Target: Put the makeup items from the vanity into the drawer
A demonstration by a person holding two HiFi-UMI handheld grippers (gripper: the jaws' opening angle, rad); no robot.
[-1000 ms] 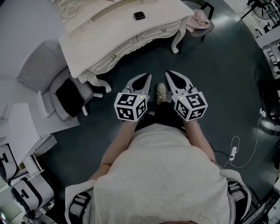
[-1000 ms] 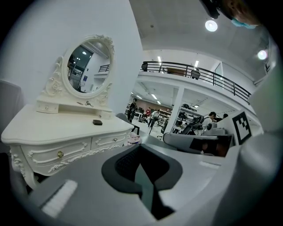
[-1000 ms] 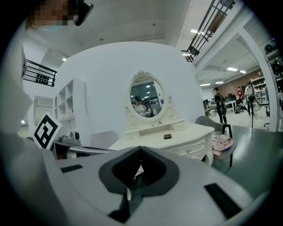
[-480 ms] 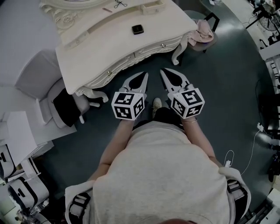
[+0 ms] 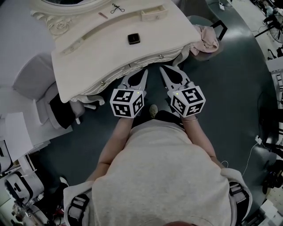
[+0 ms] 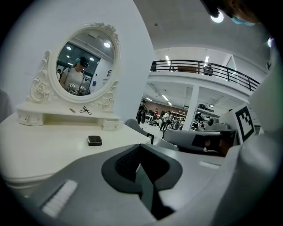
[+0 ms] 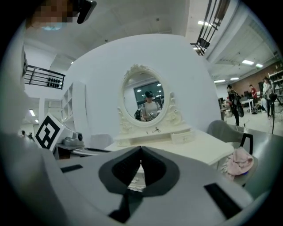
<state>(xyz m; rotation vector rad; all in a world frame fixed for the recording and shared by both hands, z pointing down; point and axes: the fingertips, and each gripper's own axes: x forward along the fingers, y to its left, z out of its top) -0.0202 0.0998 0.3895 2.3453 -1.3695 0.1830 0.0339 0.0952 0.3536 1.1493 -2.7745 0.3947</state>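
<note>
A white vanity with an oval mirror stands ahead. On its top lie a small black compact, also seen as the compact in the left gripper view. A black wire-like tool and a thin pinkish stick lie on the raised back shelf. Front drawers with small knobs are closed. My left gripper and right gripper are both shut and empty, side by side, tips at the vanity's front edge near the drawers.
A grey chair with a dark item stands left of the vanity. Pink cloth lies on a seat at the right. Cables trail on the dark floor. White equipment sits at the lower left.
Both grippers have moved forward toward the vanity together with the person; their tips went from over open floor to the vanity's front edge. Jaws stayed shut.
</note>
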